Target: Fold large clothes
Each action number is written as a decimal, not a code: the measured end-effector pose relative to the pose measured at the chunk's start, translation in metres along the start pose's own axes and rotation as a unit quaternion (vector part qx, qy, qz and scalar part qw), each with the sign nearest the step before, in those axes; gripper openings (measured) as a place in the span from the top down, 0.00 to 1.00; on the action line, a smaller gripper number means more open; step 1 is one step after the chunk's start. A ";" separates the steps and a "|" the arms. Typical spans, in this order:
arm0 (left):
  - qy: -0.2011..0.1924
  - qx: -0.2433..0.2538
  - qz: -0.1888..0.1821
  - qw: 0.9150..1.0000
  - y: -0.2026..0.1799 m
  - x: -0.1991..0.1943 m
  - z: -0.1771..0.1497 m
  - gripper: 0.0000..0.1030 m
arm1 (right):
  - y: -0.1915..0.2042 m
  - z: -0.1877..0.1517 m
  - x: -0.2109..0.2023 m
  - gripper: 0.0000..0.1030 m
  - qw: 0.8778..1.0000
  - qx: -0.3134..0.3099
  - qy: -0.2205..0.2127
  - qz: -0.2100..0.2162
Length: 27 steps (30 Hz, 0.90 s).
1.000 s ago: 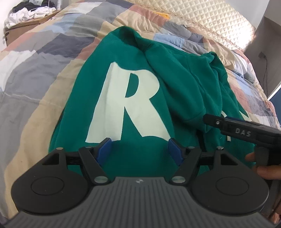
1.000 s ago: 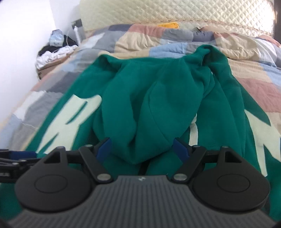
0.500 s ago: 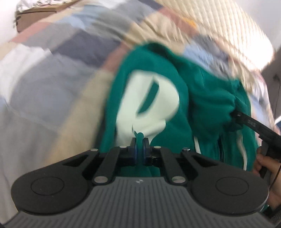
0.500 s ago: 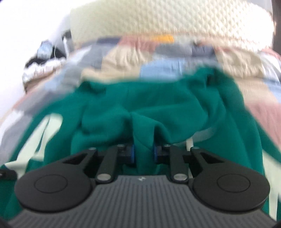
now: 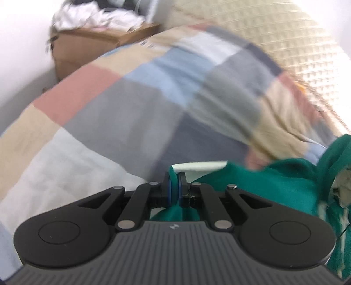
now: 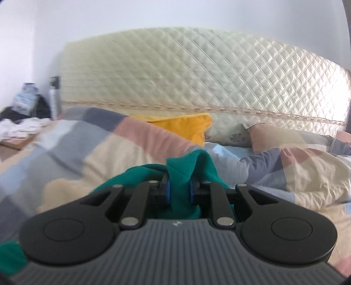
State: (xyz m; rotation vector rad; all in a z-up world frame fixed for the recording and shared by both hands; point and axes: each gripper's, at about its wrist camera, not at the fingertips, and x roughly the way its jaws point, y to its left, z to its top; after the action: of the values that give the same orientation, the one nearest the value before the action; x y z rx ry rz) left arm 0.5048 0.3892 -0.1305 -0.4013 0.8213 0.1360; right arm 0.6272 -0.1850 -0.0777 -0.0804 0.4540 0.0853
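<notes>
1. Green sweatshirt [image 5: 274, 184] sits on the patchwork quilt [image 5: 136, 105], bunched up at the lower right of the left wrist view; a strip of its white print [image 5: 199, 166] shows just past the fingertips.
2. Left gripper [image 5: 174, 188]: jaws almost fully together, blue pads [image 5: 168, 190] pinching a thin fold of green fabric. Cloth trails back under the gripper body and off to the right.
3. Left gripper points steeply down across the quilt, toward the side of the bed with the cardboard box [image 5: 87, 48]. White laundry [image 5: 96, 17] is piled on that box. View is motion-blurred.
4. Right gripper [image 6: 178, 190]: jaws nearly together but with a wider gap than the left, clamped on a thick wad of the same sweatshirt [image 6: 182, 173]. Fabric bulges up above the pads [image 6: 167, 193] and spills out to the left below the linkage; another green patch shows at the bottom left corner.
5. Right gripper aims at a shallow downward angle toward the head of the bed, roughly square to the quilted headboard [image 6: 197, 74].
6. Beyond the right grip: quilt [image 6: 105, 153] rumpled, a yellow cloth [image 6: 182, 125] lying at the foot of the headboard, a pillow [image 6: 274, 136] to its right.
7. Far left of the right wrist view: a bottle [image 6: 53, 96] upright beside the headboard, more clutter next to it, blurred.
8. Neither hand holding the grippers is visible in either view.
</notes>
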 end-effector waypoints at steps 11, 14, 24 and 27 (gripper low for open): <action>-0.002 -0.013 -0.015 1.000 0.036 0.037 0.001 0.71 | -0.007 -0.078 0.054 0.76 0.997 0.067 0.021 -0.012; -0.025 -0.009 -0.006 1.000 0.024 0.018 -0.010 0.44 | -0.013 -0.074 0.033 0.58 0.997 0.067 0.017 -0.016; -0.084 0.053 -0.007 0.995 -0.029 -0.075 -0.055 0.44 | -0.042 -0.090 -0.093 0.49 0.997 0.081 0.005 0.017; -0.081 0.057 -0.031 0.995 -0.047 -0.108 -0.069 0.44 | -0.055 -0.095 -0.139 0.49 0.996 0.092 0.012 0.013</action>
State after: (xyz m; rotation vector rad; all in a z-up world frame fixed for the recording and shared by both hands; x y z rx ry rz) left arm 0.3973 0.3229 -0.0799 -0.3036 0.6526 0.0632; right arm 0.4674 -0.2576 -0.0983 0.1050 0.4857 0.0672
